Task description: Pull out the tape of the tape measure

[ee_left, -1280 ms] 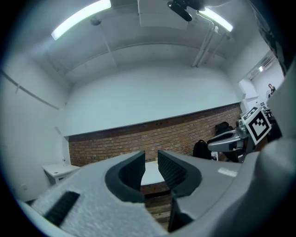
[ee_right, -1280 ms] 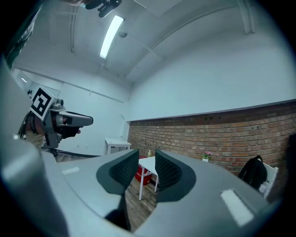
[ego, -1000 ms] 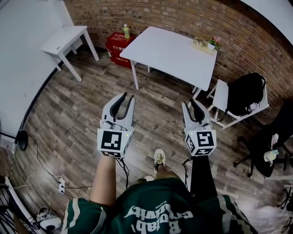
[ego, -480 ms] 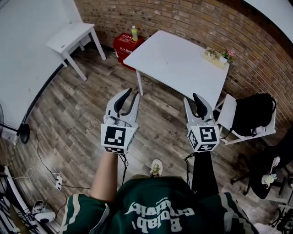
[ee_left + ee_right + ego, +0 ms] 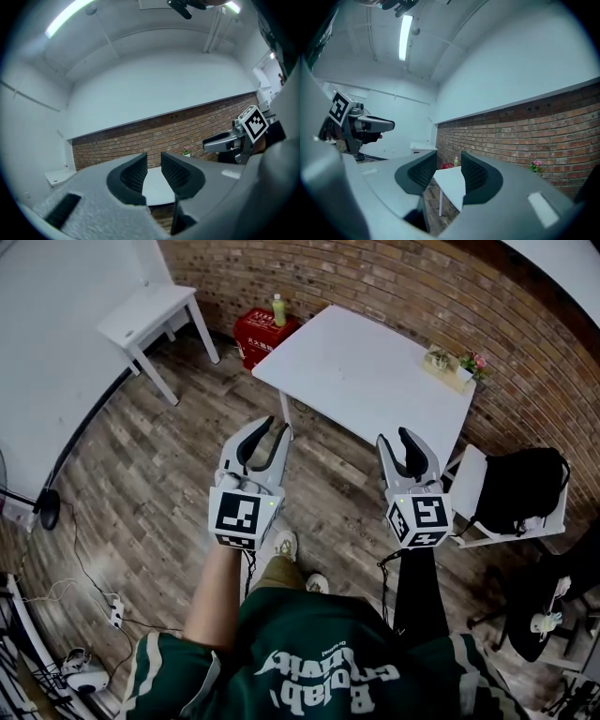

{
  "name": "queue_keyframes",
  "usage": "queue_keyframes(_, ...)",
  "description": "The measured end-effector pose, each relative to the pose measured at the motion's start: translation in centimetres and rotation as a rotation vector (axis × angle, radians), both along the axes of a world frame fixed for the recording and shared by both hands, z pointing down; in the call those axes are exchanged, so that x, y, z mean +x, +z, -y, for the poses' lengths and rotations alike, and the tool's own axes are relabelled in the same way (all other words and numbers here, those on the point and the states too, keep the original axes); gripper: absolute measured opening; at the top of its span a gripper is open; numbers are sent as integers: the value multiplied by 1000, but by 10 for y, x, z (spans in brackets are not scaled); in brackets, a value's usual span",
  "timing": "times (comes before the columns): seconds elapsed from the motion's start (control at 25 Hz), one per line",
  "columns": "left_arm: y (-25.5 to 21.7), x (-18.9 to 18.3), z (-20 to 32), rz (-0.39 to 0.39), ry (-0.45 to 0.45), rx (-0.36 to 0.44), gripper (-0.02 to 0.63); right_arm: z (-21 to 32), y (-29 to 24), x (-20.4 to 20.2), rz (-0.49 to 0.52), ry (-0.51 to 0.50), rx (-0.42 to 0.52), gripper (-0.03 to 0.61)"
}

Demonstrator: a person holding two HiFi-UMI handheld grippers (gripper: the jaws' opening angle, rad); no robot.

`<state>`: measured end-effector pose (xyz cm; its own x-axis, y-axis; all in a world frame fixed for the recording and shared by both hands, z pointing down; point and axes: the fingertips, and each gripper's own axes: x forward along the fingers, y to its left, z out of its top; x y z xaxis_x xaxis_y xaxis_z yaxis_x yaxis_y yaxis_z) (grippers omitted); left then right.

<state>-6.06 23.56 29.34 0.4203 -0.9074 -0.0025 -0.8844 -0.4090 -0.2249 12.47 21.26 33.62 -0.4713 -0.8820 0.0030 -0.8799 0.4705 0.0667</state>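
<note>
While you held both level near the white counter's (image 5: pixel 375 371) edge, the left gripper (image 5: pixel 270 430) and right gripper (image 5: pixel 397 438) had just been opening: fingers (image 5: pixel 133 174) apart, nothing between them. Tape measure: couldn't make it out in any view.

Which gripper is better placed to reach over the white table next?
Right, marginally. The right gripper overlaps the white table at its near edge in the head view; the left gripper sits short of its corner. Both jaws have just been opening, nothing between them. No tape measure shows.
</note>
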Motion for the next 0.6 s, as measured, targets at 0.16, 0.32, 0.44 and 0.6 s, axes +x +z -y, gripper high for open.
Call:
queue_keyframes(0.16,4,2,31,-6,13,-4,97,25,6,1,-12,1,-14,187)
queue_keyframes(0.32,3,4,70,-5,50,9,98,59,6,1,-16,19,-13,190)
queue_keyframes(0.44,5,2,103,-4,69,12,97,89,8,-4,-24,29,-12,193)
queue_keyframes(0.6,12,-2,151,-7,96,4,98,131,14,-11,-37,45,-23,196)
